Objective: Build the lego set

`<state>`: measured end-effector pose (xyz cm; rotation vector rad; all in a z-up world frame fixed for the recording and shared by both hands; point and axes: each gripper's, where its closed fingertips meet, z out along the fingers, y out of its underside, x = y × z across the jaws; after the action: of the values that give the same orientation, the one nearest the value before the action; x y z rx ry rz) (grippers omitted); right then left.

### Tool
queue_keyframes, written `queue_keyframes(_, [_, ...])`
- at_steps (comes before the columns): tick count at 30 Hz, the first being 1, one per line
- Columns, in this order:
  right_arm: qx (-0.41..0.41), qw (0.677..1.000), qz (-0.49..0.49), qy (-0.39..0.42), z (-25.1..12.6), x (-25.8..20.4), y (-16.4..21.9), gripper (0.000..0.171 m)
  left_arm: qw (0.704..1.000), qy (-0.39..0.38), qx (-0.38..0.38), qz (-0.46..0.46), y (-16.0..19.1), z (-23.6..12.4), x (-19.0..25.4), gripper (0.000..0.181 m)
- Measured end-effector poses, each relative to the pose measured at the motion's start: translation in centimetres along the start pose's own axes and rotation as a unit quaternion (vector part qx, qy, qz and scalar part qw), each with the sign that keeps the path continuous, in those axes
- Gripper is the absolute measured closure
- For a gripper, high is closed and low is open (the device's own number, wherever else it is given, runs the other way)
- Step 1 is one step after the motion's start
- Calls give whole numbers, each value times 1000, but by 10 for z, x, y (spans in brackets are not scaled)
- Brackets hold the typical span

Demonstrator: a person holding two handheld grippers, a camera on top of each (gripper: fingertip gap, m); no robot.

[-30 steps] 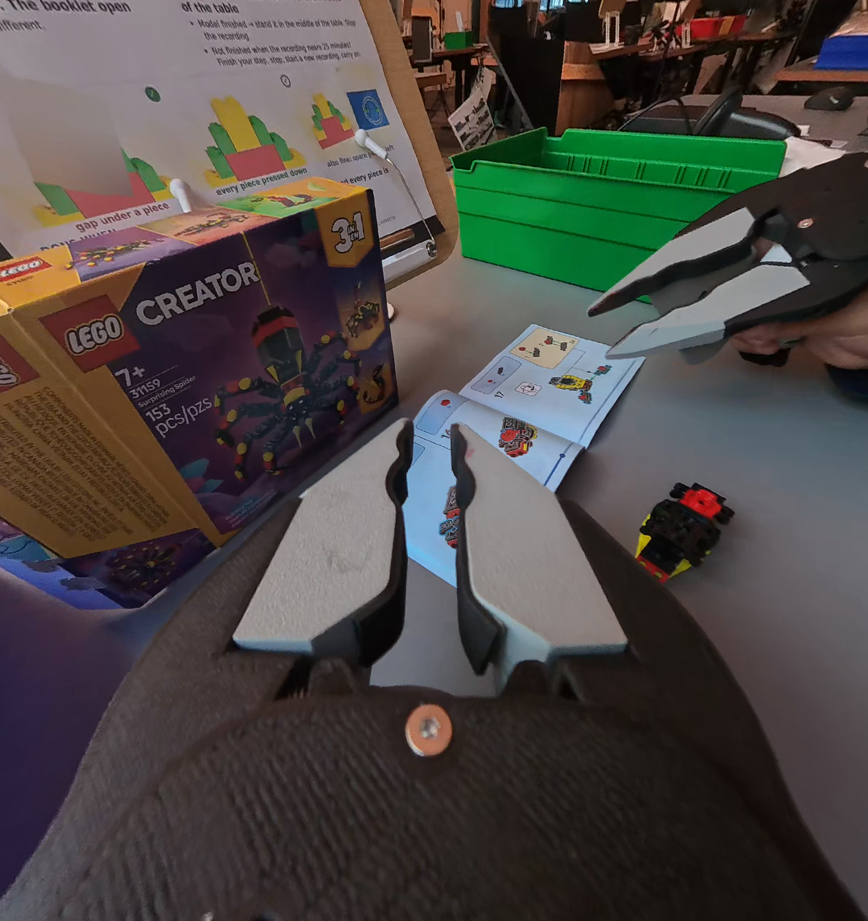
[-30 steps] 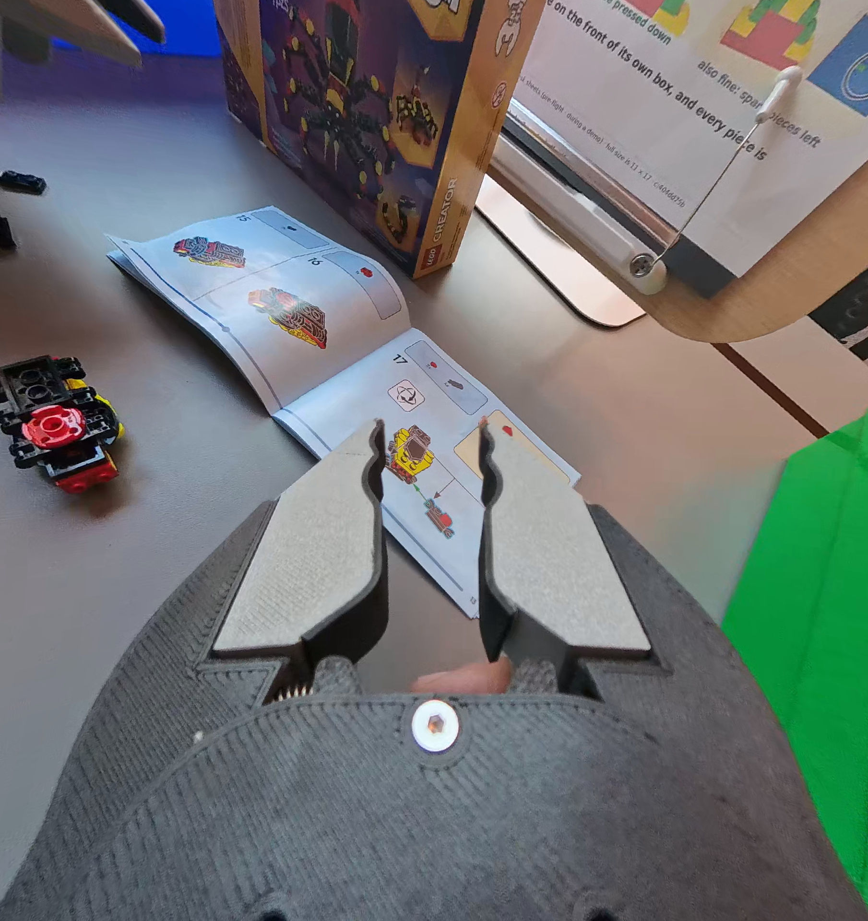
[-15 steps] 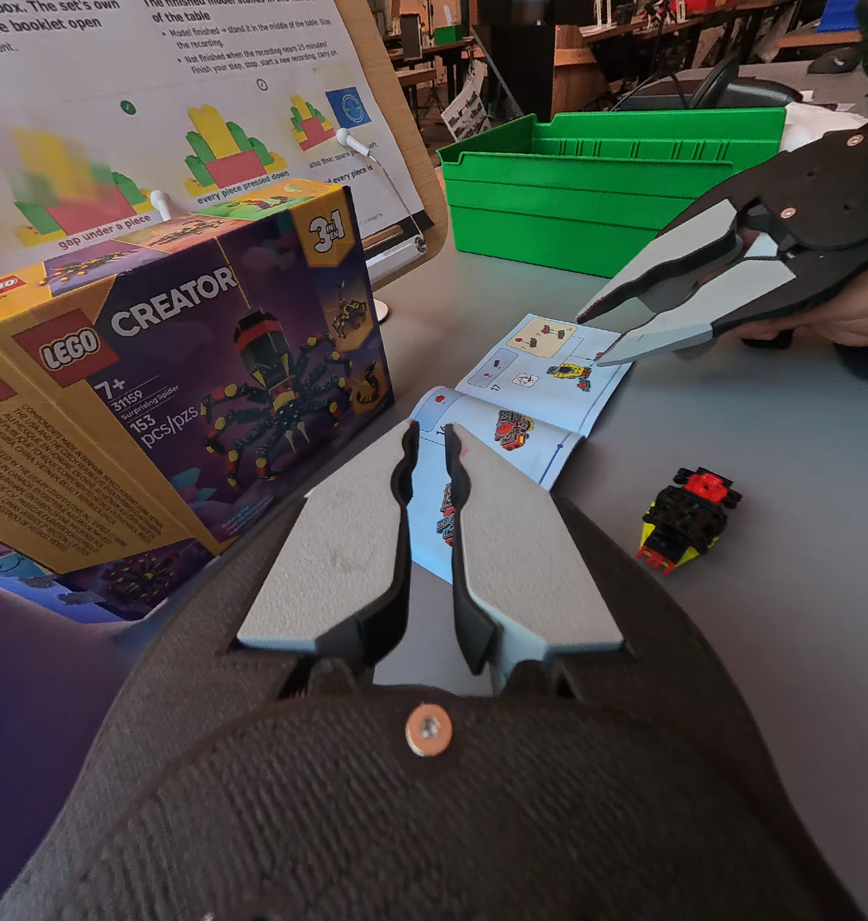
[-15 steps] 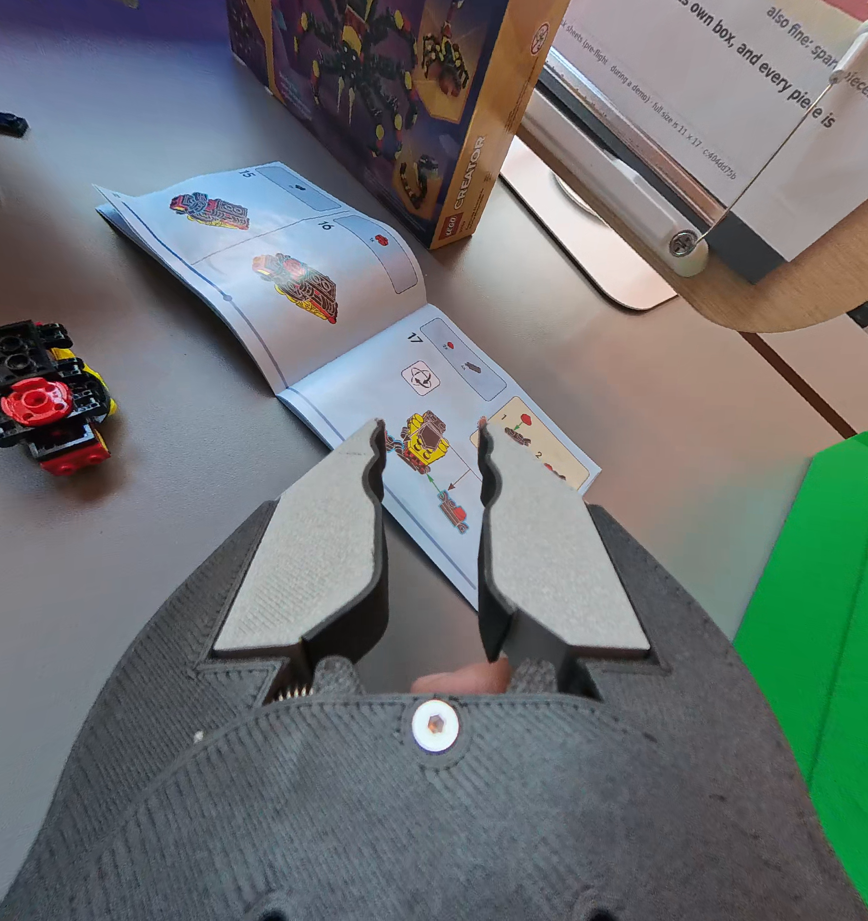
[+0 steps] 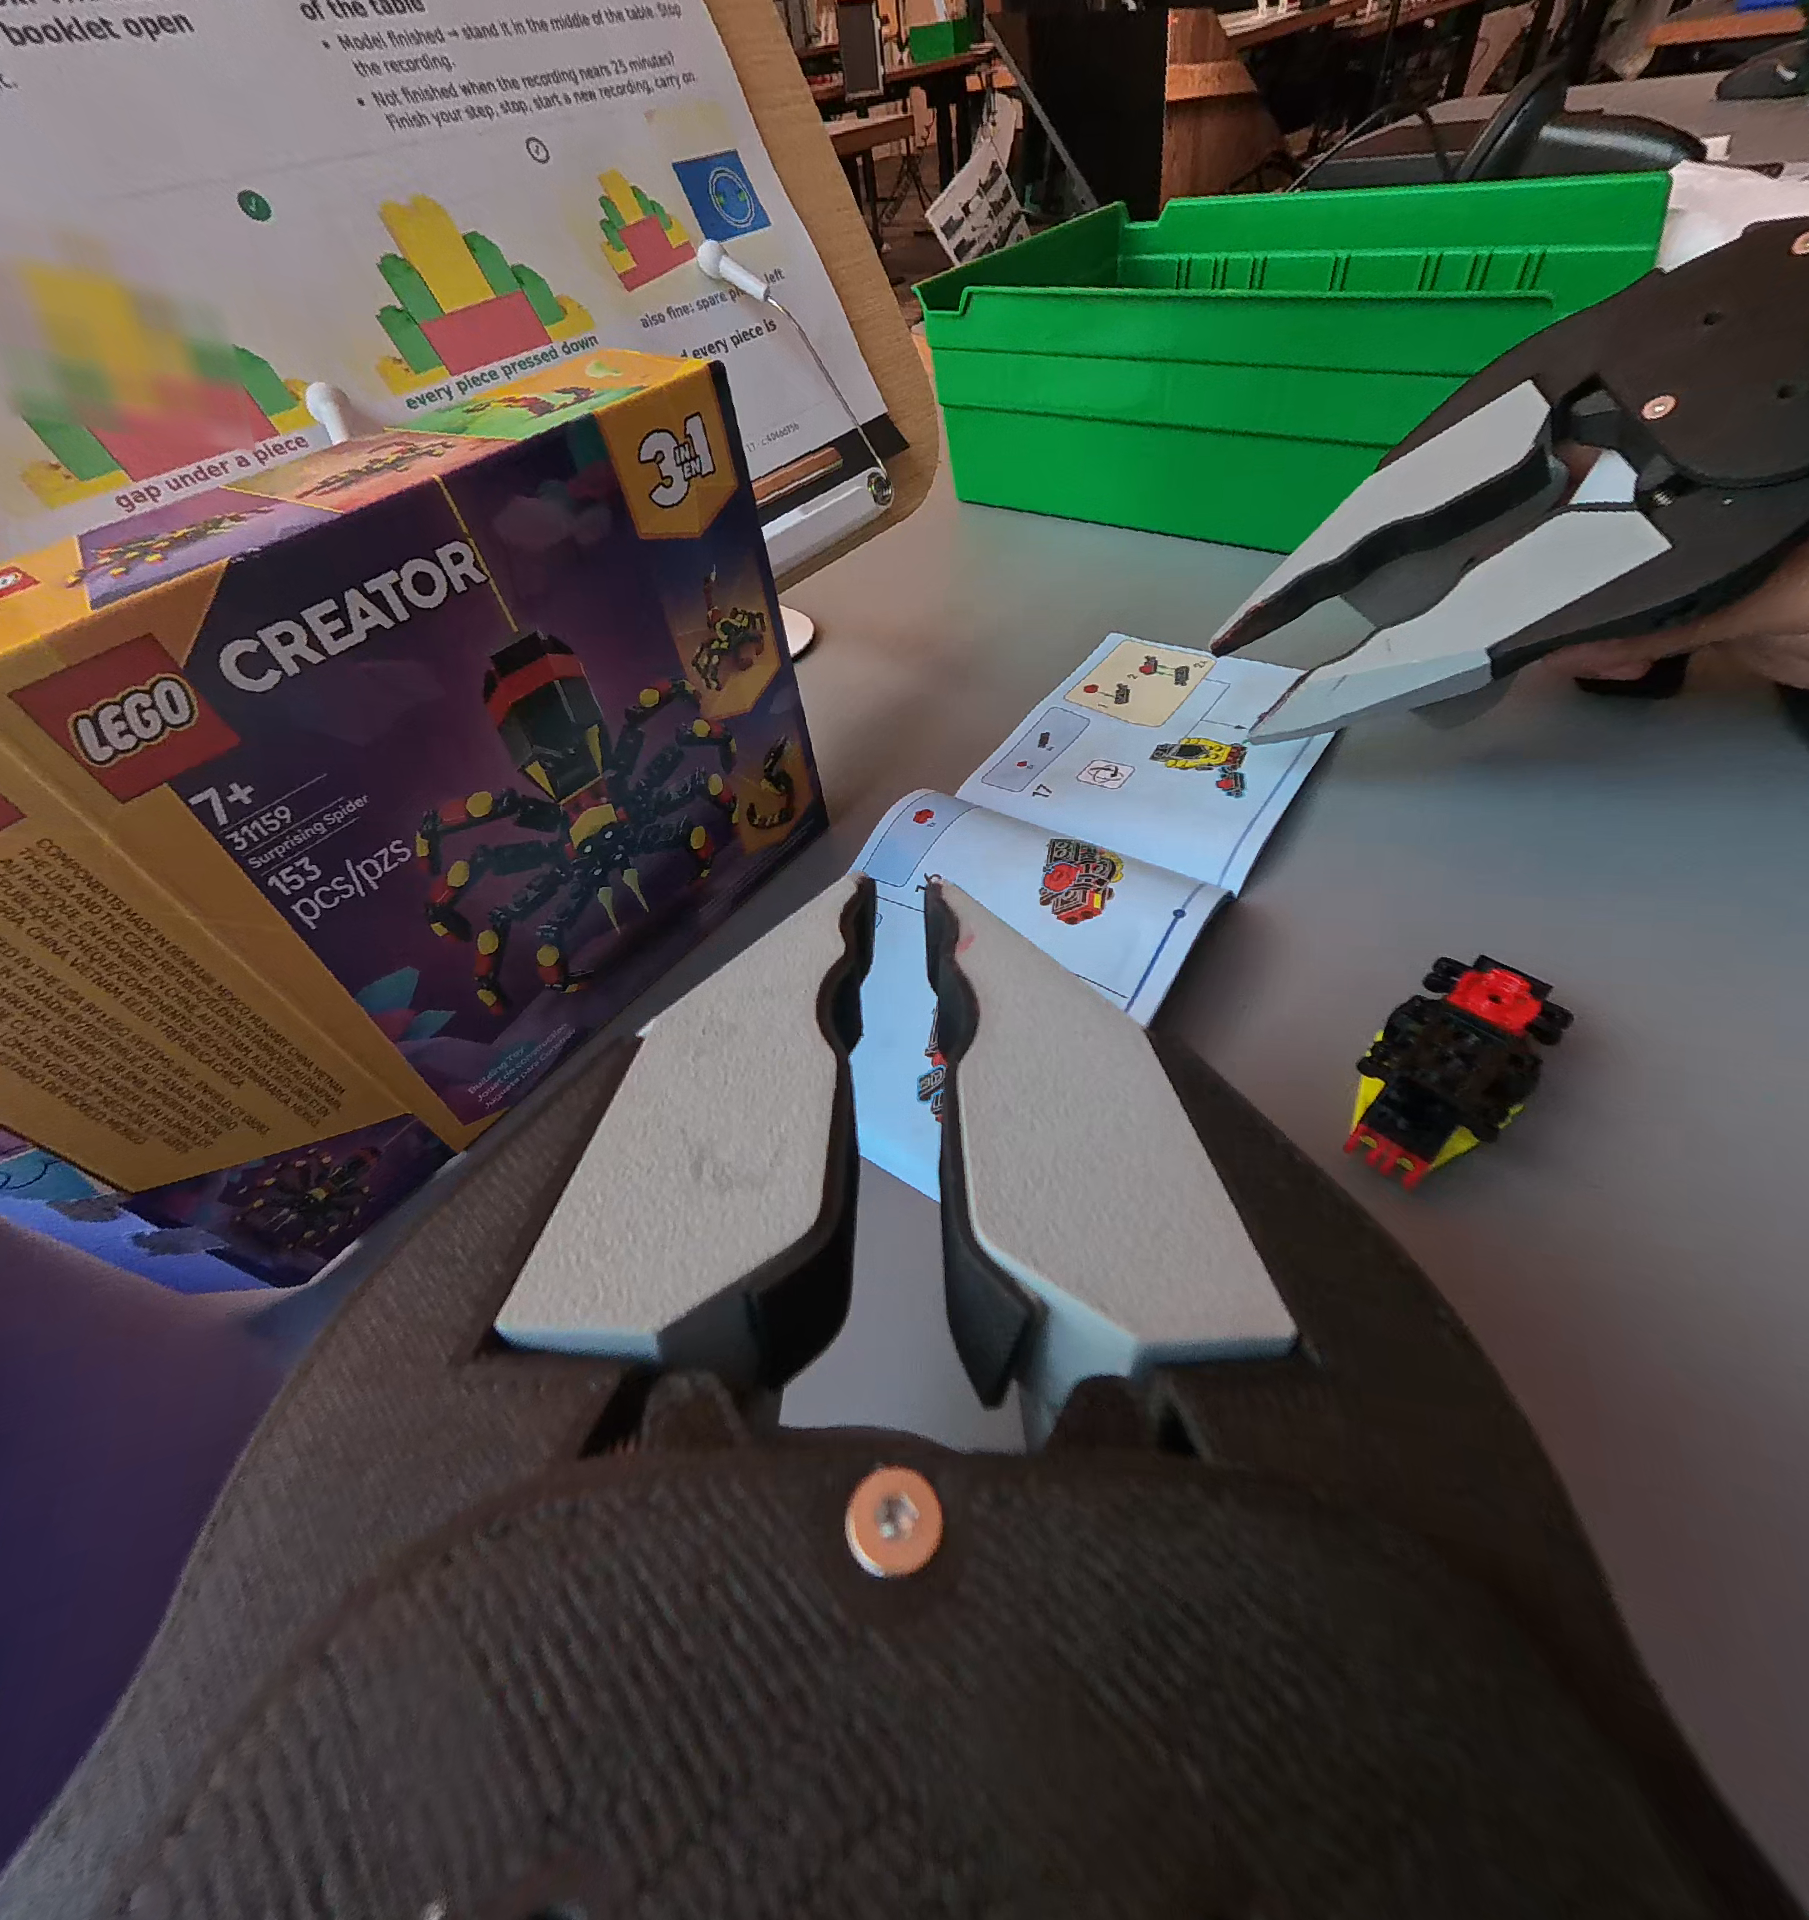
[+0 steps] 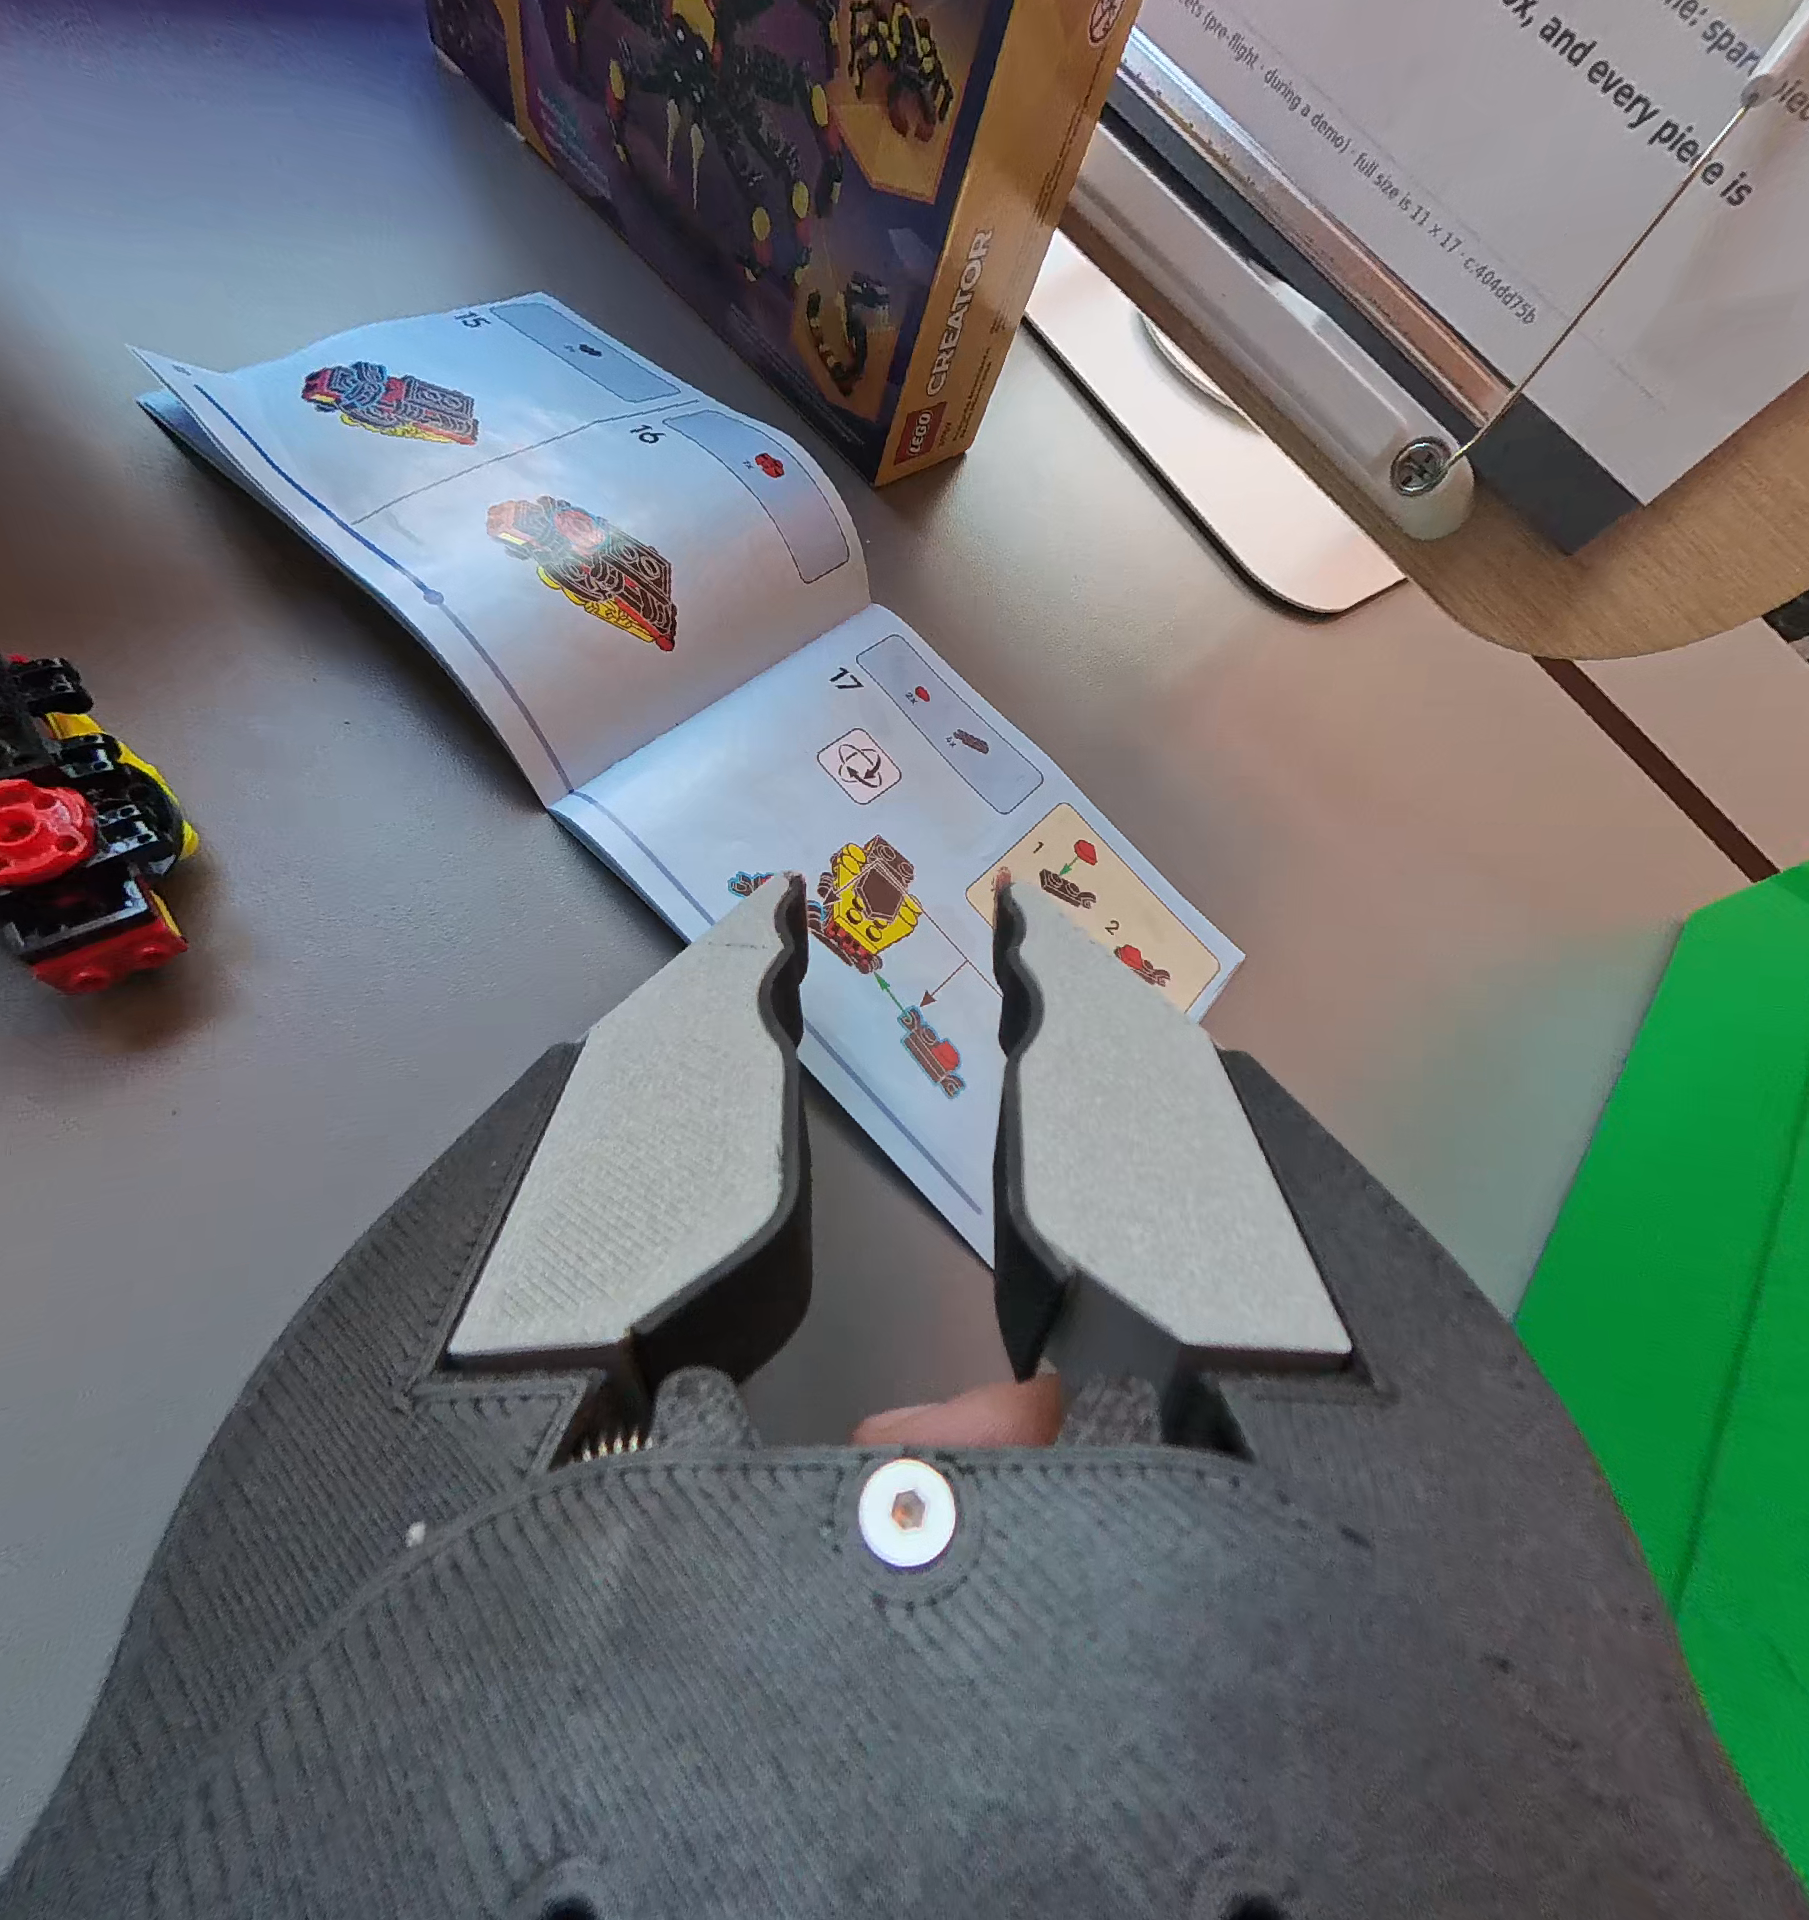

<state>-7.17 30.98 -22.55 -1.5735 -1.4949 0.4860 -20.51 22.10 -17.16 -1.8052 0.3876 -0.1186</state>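
The right claw (image 6: 895, 899) hangs open and empty over the near page of the open instruction booklet (image 6: 609, 582) on the desk (image 6: 308, 1091). The partly built lego model (image 6: 43, 821) lies left of it, apart from the booklet. Beyond stands the set's box (image 6: 775, 177); a green bin (image 6: 1731, 1195) sits right. The left claw (image 5: 895, 894) holds nothing, its fingers slightly parted.
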Motion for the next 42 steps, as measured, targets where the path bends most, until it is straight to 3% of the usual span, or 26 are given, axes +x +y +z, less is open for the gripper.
queue_keyframes(14, [-16,1000,4,4,4,2,4,142,1000,-1,4,-7,1,0,-3,174])
queue_keyframes(26, [-21,999,38,18,6,13,6,156,1000,-11,2,-8,2,0,-9,175])
queue_keyframes(42, [-10,998,59,25,4,19,4,156,999,-33,9,-10,1,-2,-20,178])
